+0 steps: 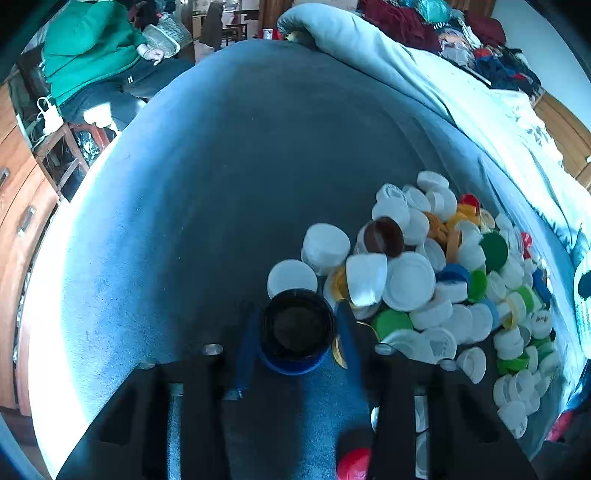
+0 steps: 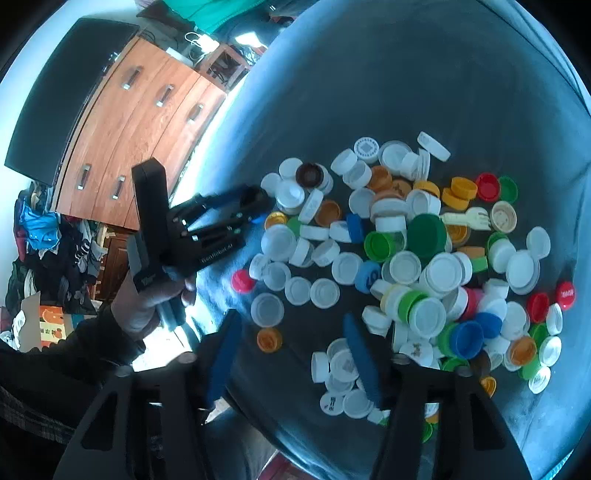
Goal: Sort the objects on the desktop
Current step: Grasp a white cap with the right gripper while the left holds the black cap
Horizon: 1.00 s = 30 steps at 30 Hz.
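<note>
Blue fingers of your left gripper [image 1: 297, 332] are clamped on a dark blue cap [image 1: 296, 330], open side up, at the near edge of the cap pile [image 1: 443, 280] on the blue cloth [image 1: 221, 184]. Your right gripper [image 2: 295, 350] hangs with jaws apart and nothing between them, over white caps [image 2: 343, 369] at the pile's near side.

Printed marks on white caps [image 2: 417, 349] too small to read, red cap [image 1: 354, 464] cut off by bottom edge, right gripper's fingers [image 2: 360, 354] blurred, hiding caps beneath.

Wooden dresser [image 2: 147, 122], clothes pile [image 1: 436, 29], seated person [image 1: 96, 62].
</note>
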Tool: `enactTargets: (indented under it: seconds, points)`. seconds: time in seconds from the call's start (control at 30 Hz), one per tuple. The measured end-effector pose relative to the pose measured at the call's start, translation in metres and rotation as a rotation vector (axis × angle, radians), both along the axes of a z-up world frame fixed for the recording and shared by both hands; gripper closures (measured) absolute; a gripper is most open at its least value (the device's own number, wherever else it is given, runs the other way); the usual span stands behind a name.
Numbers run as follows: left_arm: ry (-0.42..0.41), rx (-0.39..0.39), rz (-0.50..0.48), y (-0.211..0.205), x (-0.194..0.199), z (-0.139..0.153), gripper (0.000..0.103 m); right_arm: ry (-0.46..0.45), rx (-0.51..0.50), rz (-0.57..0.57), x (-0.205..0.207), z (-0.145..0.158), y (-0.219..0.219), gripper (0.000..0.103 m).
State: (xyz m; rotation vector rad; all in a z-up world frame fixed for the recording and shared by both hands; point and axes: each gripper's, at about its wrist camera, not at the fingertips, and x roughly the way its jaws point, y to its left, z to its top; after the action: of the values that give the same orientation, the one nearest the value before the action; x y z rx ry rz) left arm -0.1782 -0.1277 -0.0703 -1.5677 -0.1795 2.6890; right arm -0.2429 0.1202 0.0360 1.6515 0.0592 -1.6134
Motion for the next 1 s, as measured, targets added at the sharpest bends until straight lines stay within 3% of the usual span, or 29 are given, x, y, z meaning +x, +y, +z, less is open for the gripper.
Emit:
enactTargets:
  seconds: [0.07,0.27,0.33,0.5,0.6,0.77,0.87,0.9,1.0]
  points:
    - [0.003,0.017,0.002,-0.001,0.003,0.004,0.069,0.017,-0.006,-0.004,-0.004,0.001,-0.001,0.062]
    - [0.108,0.073,0.067,-0.006,0.014,0.053,0.069,0.074,-0.043,-0.088,-0.047,-0.007,0.006,0.062]
    - [0.13,0.085,0.072,-0.004,0.015,0.063,0.069,0.078,-0.043,-0.146,-0.074,-0.021,0.01,0.047]
    - [0.145,0.108,0.065,0.003,0.013,0.071,0.069,0.07,-0.017,-0.258,-0.143,-0.058,0.008,0.044]
    - [0.142,0.114,0.065,0.004,0.011,0.073,0.069,0.07,0.041,-0.311,-0.171,-0.079,0.002,0.037]
    - [0.138,0.123,0.07,0.004,0.004,0.078,0.069,0.058,0.142,-0.307,-0.181,-0.107,-0.015,0.036]
    - [0.133,0.126,0.072,0.004,0.0,0.079,0.069,0.089,0.187,-0.301,-0.181,-0.111,-0.021,0.049]
    - [0.132,0.128,0.07,0.004,-0.001,0.08,0.069,0.097,0.179,-0.304,-0.182,-0.109,-0.021,0.06]
    - [0.134,0.125,0.064,0.006,-0.005,0.085,0.069,0.118,0.152,-0.317,-0.183,-0.098,-0.02,0.06]
